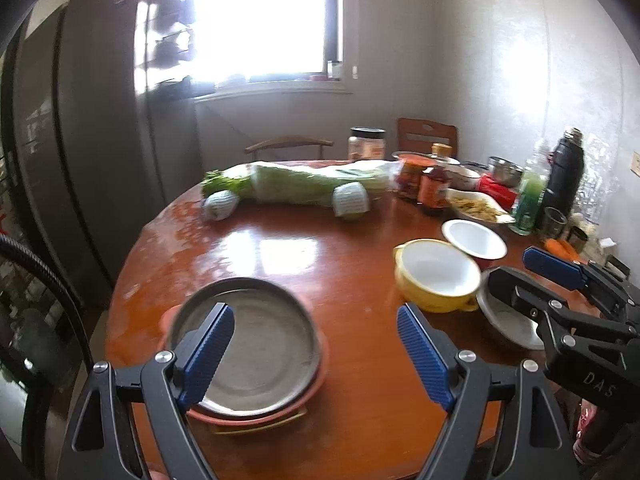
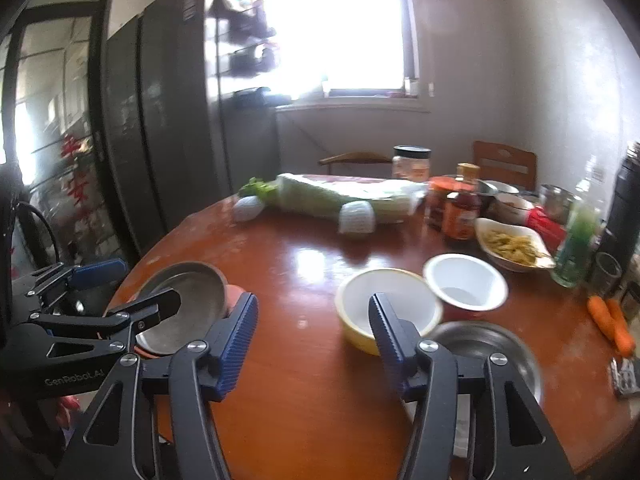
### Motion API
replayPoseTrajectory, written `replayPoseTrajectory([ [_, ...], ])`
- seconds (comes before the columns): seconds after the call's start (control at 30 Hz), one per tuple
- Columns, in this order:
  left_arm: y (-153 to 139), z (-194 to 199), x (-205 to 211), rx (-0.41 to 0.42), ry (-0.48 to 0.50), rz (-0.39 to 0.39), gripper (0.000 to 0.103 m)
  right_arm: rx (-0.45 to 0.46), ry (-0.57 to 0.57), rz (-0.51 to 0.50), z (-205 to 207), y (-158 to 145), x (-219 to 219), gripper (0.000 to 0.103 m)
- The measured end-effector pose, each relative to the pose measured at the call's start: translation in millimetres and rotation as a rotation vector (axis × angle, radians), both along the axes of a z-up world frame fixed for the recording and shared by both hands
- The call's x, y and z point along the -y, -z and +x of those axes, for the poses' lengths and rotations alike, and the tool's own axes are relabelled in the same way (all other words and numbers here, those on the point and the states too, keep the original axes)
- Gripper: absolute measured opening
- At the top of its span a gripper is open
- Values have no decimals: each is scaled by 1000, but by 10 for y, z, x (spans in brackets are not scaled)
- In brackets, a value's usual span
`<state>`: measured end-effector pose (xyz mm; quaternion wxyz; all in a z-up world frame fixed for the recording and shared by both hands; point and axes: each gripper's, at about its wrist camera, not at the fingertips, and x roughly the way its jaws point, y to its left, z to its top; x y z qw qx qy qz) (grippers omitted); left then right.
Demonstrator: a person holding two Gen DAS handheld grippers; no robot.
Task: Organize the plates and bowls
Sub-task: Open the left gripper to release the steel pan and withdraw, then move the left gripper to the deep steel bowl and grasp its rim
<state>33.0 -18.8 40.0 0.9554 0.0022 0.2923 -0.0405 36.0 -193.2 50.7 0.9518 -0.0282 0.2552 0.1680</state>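
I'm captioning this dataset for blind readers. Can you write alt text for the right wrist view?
The open right gripper hovers over a round wooden table, pointing at a yellow bowl beside a red bowl and a steel plate. At left, the open left gripper reaches over stacked plates.

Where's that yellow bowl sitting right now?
The yellow bowl sits on the round wooden table, right of centre, against the white-and-red bowl and just behind a steel plate, directly ahead of the open right gripper.
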Motion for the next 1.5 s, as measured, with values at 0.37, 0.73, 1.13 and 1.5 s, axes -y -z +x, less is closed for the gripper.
replayPoseTrajectory([
  [0.37,-32,158,642,-21,132,-20,83,-1,140,37,-42,-32,649,66],
  [0.73,254,380,1139,-101,229,-31,83,-35,271,14,5,100,1224,66],
  [1.13,569,668,1470,-200,288,-56,83,-162,290,7,342,482,1576,66],
  [1.5,781,831,1703,-266,317,-42,76,-228,292,12,558,764,1730,44],
])
